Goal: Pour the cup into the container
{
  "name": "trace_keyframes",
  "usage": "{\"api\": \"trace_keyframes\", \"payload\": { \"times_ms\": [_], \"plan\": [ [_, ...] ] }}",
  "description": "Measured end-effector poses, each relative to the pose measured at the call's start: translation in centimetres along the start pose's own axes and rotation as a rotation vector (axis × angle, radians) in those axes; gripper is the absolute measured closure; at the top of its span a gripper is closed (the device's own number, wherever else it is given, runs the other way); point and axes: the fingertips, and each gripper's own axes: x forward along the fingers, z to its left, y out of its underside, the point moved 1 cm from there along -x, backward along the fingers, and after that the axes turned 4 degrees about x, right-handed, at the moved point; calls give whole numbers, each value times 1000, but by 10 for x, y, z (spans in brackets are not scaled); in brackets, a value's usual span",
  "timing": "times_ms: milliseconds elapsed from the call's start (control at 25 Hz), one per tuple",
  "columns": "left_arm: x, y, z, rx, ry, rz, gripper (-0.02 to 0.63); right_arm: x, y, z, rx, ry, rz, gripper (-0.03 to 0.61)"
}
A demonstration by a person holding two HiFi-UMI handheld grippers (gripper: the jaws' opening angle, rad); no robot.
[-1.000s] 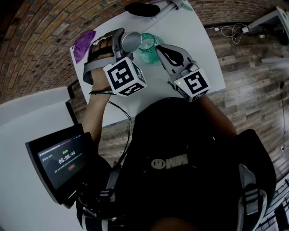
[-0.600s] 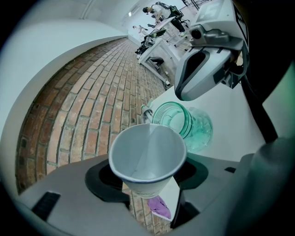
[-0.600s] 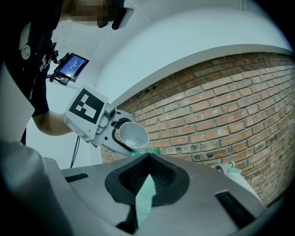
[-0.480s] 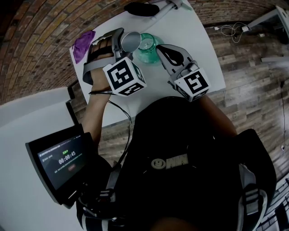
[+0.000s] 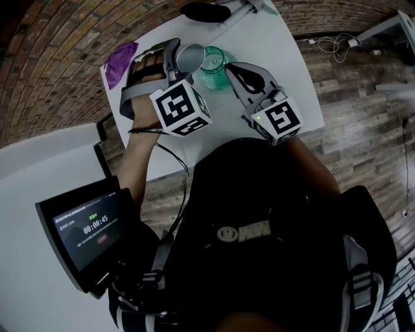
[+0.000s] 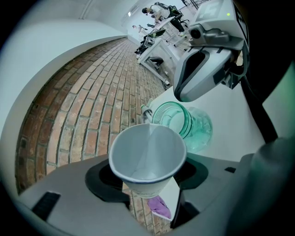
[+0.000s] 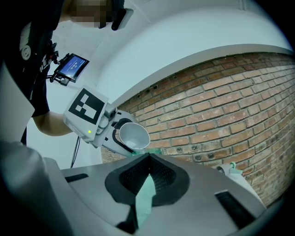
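Observation:
A white paper cup (image 5: 189, 57) is tipped on its side with its mouth toward the green glass jar (image 5: 213, 67) on the white table (image 5: 279, 58). My left gripper (image 5: 183, 63) is shut on the cup. In the left gripper view the cup (image 6: 147, 159) looks nearly empty inside, its rim close to the jar (image 6: 184, 123) mouth. My right gripper (image 5: 228, 71) is at the jar's right side, its jaws closed on the green glass (image 7: 146, 198). From the right gripper view the cup (image 7: 133, 134) hangs just above the jar's rim.
A purple cloth (image 5: 120, 59) lies at the table's left corner. A black object (image 5: 204, 11) sits at the far end. A screen (image 5: 87, 227) is mounted at the person's left. Cables (image 5: 334, 44) lie on the wooden floor to the right.

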Motion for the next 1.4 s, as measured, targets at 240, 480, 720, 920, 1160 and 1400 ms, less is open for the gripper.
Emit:
{"api": "trace_keyframes", "payload": {
  "times_ms": [240,480,720,920,1160,1400],
  "plan": [
    [0,0,-1,5,4,3,312,-1,0,0,-1,2,-1,578],
    [1,0,-1,11,3,7,313,-1,1,0,-2,2,2,578],
    [1,-1,0,14,0,9,311,-1,0,-1,2,6,3,578],
    [0,-1,0,25,1,10,311,-1,2,0,1,2,3,578],
    [0,-1,0,38,-3,13,311,-1,1,0,1,3,3,578],
    [1,-1,0,46,-6,17,311,-1,0,0,3,4,1,578]
  ]
}}
